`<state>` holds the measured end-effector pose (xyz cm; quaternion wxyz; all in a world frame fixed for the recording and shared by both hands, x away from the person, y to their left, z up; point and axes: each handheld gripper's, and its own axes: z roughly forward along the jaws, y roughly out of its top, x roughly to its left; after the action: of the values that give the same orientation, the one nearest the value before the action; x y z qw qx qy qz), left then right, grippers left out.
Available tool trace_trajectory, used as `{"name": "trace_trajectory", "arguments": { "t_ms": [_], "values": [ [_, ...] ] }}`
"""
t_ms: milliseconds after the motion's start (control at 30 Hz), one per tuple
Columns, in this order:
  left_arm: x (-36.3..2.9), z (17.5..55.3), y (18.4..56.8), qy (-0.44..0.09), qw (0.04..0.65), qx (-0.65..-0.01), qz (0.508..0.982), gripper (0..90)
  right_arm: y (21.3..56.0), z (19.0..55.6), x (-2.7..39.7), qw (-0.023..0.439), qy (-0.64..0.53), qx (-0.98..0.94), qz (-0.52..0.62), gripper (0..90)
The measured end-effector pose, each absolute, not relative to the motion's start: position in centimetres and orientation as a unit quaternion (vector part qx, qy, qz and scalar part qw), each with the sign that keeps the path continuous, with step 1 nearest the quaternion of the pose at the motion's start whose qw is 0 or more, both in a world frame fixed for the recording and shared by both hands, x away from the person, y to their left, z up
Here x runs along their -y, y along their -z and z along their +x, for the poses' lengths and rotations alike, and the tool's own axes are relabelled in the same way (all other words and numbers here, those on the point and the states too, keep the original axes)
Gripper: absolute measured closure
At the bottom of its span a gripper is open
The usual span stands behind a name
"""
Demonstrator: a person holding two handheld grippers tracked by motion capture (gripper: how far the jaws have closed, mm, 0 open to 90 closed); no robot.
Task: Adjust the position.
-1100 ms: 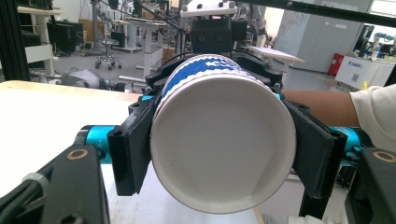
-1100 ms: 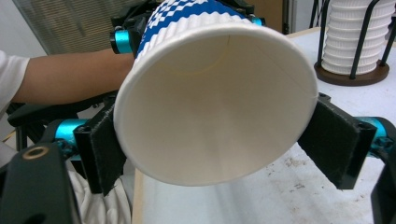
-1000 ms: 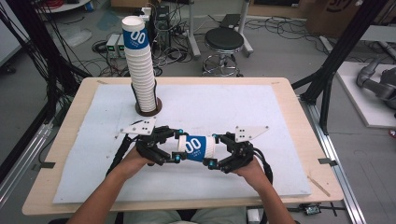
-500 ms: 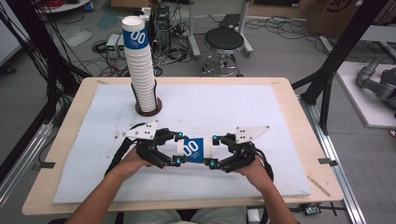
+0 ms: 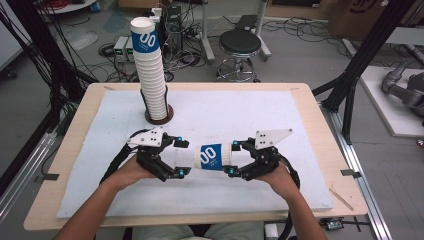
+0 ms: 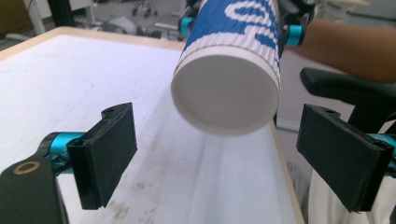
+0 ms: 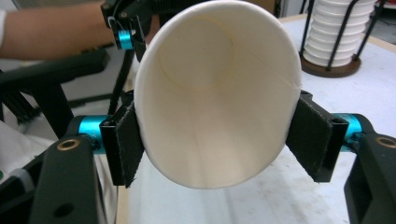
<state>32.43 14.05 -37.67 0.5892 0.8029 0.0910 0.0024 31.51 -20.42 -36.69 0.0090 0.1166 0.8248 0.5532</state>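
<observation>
Spanning most of the high view, the wooden table (image 5: 310, 107) carries a white mat (image 5: 225, 120) that covers nearly all of its top. Near the mat's far left part stands a tall stack of paper cups (image 5: 152, 75), upright in a round brown holder with thin black rods around it; the top cup bears a blue band with white figures.

On the near part of the mat, between the person's two hands, a single paper cup (image 5: 214, 156) with the same blue band lies on its side in the air, base toward the left, mouth toward the right. The right gripper (image 5: 234, 159) is clamped on it: in the right gripper view both black pads press the cup's wall near the rim, squeezing the mouth slightly oval.

The left gripper (image 5: 181, 158) sits just beside the cup's base. Its jaws have just been opening and now stand wide apart; in the left gripper view the cup's white base (image 6: 226, 91) hangs beyond the two pads, touching neither.
</observation>
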Motion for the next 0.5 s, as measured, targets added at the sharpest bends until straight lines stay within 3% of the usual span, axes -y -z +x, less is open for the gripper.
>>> {"name": "trace_trajectory", "arguments": {
  "t_ms": [500],
  "values": [
    [-14.6, 32.6, 36.4, -0.009, 0.555, -0.095, 0.826, 12.8, 33.3, 32.8, 17.8, 0.046, -0.415, -0.905, 0.081, 27.8]
  ]
}}
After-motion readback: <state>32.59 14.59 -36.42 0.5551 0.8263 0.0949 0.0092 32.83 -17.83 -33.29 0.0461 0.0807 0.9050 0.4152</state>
